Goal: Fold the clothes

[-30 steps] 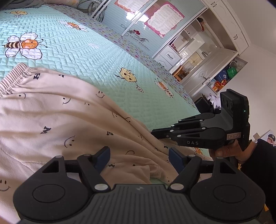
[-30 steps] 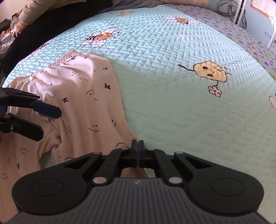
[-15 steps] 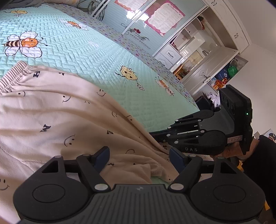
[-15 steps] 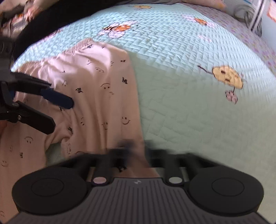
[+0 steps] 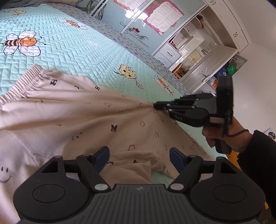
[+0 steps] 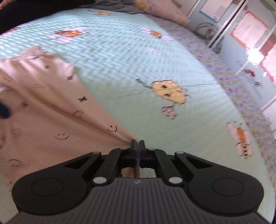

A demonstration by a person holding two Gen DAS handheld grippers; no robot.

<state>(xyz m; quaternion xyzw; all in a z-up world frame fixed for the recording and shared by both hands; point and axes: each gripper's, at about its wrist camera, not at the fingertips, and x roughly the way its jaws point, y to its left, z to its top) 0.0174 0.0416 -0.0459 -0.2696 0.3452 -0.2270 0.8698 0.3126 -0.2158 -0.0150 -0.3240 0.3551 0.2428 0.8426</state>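
Pale pink trousers (image 5: 72, 113) printed with smiley faces and letters lie on the mint quilted bedspread (image 5: 69, 51), their ribbed waistband (image 5: 19, 82) at the left. My right gripper (image 5: 155, 106) is shut on the trousers' edge and holds it lifted, so the cloth is stretched taut in a fan toward the waistband. The right wrist view shows the same pinch (image 6: 137, 146) with pink cloth (image 6: 43, 106) spreading left. My left gripper (image 5: 139, 155) stands open just above a bunched fold of the trousers, its blue pads (image 5: 102, 154) clear of the cloth.
The bedspread (image 6: 138, 69) carries bee and flower cartoons and has a dotted purple border (image 6: 241, 96). White cabinets and shelves (image 5: 198, 56) stand beyond the bed's far side. A person's hand and dark sleeve (image 5: 250, 146) hold the right gripper. A pillow (image 6: 163, 10) lies at the bed's head.
My right gripper has lifted and pulled the pinched trouser edge up and away, drawing the cloth taut; its view swung toward the cabinets. The left gripper has stayed where it was, open.
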